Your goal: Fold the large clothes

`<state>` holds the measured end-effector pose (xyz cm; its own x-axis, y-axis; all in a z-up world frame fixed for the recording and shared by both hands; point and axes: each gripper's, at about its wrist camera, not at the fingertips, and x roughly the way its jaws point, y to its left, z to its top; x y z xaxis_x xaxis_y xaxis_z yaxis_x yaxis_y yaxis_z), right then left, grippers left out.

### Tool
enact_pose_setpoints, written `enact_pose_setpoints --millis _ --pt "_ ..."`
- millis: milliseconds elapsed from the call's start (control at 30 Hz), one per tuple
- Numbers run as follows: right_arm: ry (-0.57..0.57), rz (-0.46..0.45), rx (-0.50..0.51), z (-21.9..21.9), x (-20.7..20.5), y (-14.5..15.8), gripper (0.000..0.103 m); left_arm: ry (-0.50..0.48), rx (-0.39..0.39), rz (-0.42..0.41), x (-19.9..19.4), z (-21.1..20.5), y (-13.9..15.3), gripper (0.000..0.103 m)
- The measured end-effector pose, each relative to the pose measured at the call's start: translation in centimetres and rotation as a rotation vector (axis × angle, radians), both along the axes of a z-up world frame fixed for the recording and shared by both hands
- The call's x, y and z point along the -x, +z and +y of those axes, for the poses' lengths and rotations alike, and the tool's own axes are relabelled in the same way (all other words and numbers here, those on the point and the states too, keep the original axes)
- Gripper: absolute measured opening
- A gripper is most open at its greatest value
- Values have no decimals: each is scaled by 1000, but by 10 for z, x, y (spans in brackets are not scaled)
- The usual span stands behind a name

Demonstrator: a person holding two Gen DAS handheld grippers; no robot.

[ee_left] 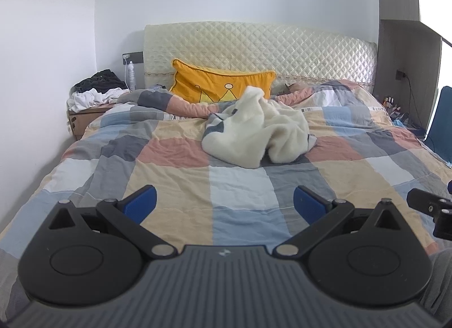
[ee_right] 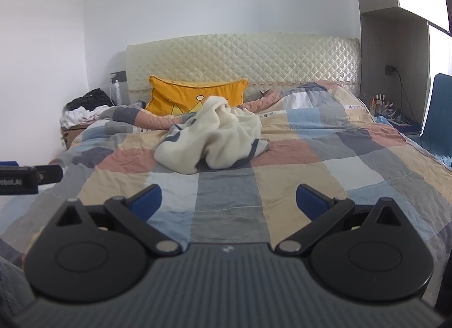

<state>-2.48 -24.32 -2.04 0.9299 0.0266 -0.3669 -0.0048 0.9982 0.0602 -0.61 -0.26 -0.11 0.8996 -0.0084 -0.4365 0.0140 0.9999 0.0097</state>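
A cream fleece garment with dark grey trim (ee_left: 257, 127) (ee_right: 214, 136) lies crumpled in a heap in the middle of the bed, on the checked quilt (ee_left: 175, 178) (ee_right: 296, 175). My left gripper (ee_left: 224, 203) hovers over the near part of the bed, well short of the garment, open with nothing between its blue pads (ee_left: 141, 203). My right gripper (ee_right: 228, 202) is held level beside it, also open and empty, with the garment ahead and slightly to its left. Each view catches the other gripper's black body at its edge.
An orange cushion with a crown drawing (ee_left: 223, 85) leans on the quilted headboard (ee_left: 260, 48). A bedside box with piled clothes (ee_left: 96, 93) stands at the left, by the wall. A shelf unit, small bottles (ee_right: 380, 102) and a blue chair (ee_right: 440, 110) are at the right.
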Motion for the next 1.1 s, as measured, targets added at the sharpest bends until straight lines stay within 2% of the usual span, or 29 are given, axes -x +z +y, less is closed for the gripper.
enact_pose_setpoints --millis 600,1100 --pt "-7 8 -4 3 -5 -4 103 -8 17 23 -8 5 -2 103" --pt "-12 17 -18 3 -8 -14 103 2 33 27 -15 6 -15 103"
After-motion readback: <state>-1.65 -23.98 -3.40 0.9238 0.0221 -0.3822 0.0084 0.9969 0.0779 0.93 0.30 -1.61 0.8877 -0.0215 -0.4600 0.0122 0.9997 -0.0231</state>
